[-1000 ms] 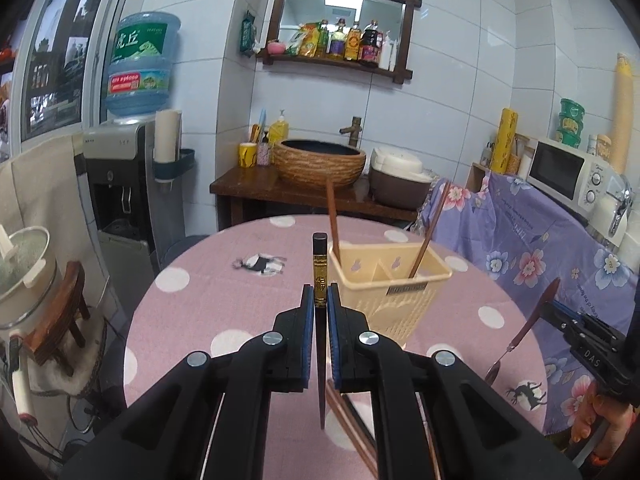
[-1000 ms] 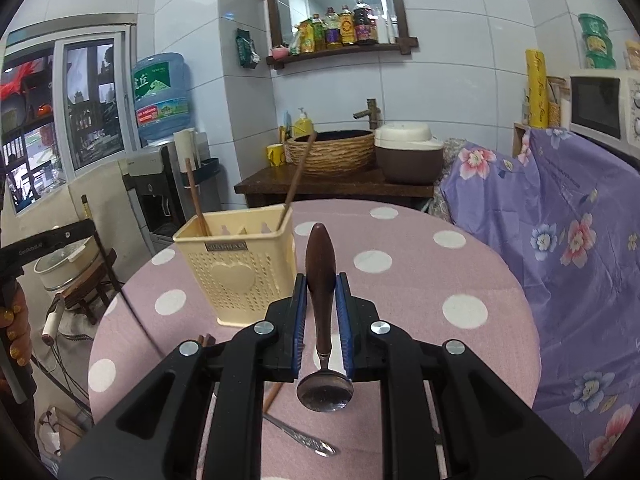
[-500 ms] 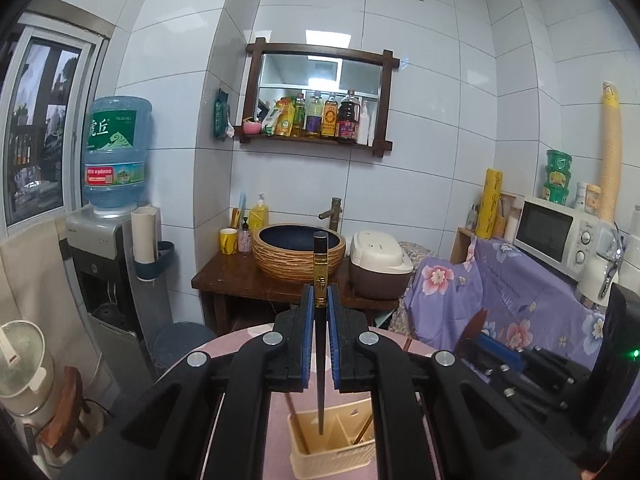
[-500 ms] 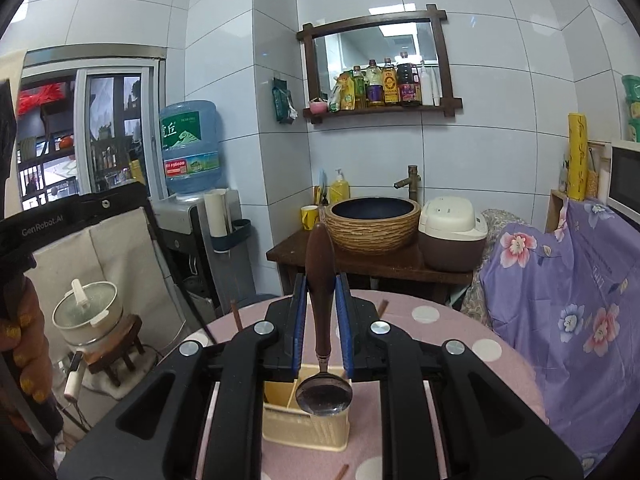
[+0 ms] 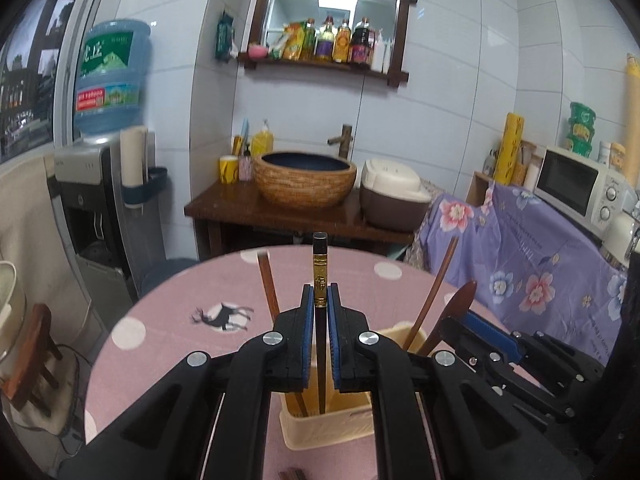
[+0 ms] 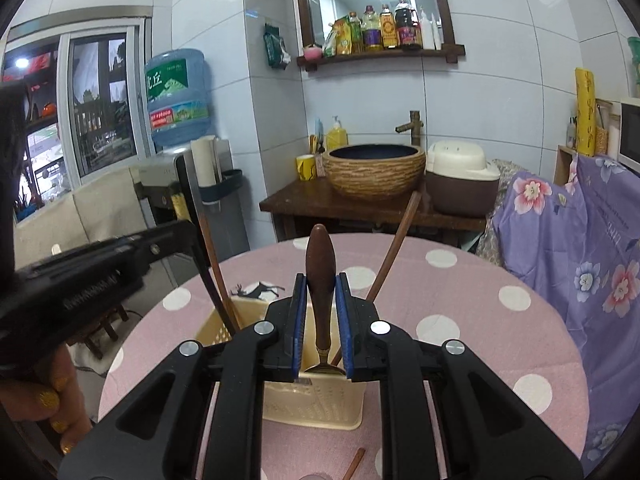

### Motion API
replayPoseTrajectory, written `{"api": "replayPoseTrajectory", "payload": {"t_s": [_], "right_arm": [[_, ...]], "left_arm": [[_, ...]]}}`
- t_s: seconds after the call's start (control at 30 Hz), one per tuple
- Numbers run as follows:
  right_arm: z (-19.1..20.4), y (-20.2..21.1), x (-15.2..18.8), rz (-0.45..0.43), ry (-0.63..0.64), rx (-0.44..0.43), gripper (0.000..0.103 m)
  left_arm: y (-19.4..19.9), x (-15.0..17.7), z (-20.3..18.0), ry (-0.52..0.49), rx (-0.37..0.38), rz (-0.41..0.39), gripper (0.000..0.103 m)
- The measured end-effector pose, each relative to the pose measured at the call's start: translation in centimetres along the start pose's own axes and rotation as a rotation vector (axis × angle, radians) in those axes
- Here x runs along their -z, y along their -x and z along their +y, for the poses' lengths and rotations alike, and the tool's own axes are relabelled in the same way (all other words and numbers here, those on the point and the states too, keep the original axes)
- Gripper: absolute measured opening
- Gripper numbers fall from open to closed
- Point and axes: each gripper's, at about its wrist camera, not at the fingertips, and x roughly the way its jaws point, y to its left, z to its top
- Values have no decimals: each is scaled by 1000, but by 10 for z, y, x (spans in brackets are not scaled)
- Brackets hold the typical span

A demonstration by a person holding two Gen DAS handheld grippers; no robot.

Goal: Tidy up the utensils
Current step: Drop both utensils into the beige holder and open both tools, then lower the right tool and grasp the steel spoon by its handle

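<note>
A black chopstick (image 5: 320,280) with a gold band near its top is clamped upright between the blue pads of the left gripper (image 5: 320,308); its lower end reaches down into the cream basket (image 5: 332,432) that stands on the pink dotted table (image 5: 168,320). Two brown chopsticks are already lodged in the basket: one (image 5: 267,284) leans left of the held stick, the other (image 5: 434,288) leans off to the right. In the left wrist view the right gripper (image 5: 472,320) is seen at the right, just beside the basket, with a brown handle rising from it.

In the right wrist view the right gripper (image 6: 321,308) is closed on a spoon (image 6: 320,280) by its dark wooden handle, handle up and metal bowl down. The bowl is held over the basket (image 6: 320,404), at about its rim; whether it touches the basket cannot be told. The two brown chopsticks (image 6: 394,248) are seen leaning out of the basket behind the spoon. The left gripper (image 6: 120,256) enters from the left with the black chopstick (image 6: 196,216) slanting down into the basket's left part, and a hand (image 6: 44,396) with yellow nails is wrapped round its grip.

One more brown stick (image 6: 354,462) lies on the table at the near edge, in front of the basket. A basin, a rice cooker and a water dispenser stand beyond the table.
</note>
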Motion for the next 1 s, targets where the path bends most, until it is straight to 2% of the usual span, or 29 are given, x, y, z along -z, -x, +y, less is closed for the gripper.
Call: {"api": "replayPoseTrajectory", "payload": {"t_s": [0.13, 0.23, 0.43, 0.5, 0.53, 0.57, 0.7, 0.77, 0.87, 1.0], "right_arm": [[3, -9, 15, 21, 8, -4, 16], [3, -11, 23, 20, 13, 1, 16], [-1, -14, 28, 23, -12, -23, 16], [-4, -10, 29, 11, -17, -27, 20], [-5, -9, 29, 7, -19, -28, 23], [-7, -5, 31, 3, -24, -29, 26], [-10, 10, 41, 0, -40, -28, 34], [-9, 19, 50, 5, -31, -30, 40], [-8, 27, 68, 38, -7, -36, 40], [-11, 32, 97, 108, 27, -44, 40]], "left_arm": [[-14, 17, 5, 8, 2, 45, 8], [-11, 21, 5, -15, -12, 15, 8], [-7, 19, 7, -2, 31, 26, 9], [0, 21, 7, -9, 30, 11, 21], [4, 23, 8, -9, 31, 4, 34], [9, 25, 9, -2, 35, -5, 43], [25, 38, 17, 21, 53, -15, 54], [31, 51, 22, 31, 52, -3, 63], [35, 74, 28, 34, 42, 43, 68], [36, 109, 40, 43, 27, 119, 69]]}}
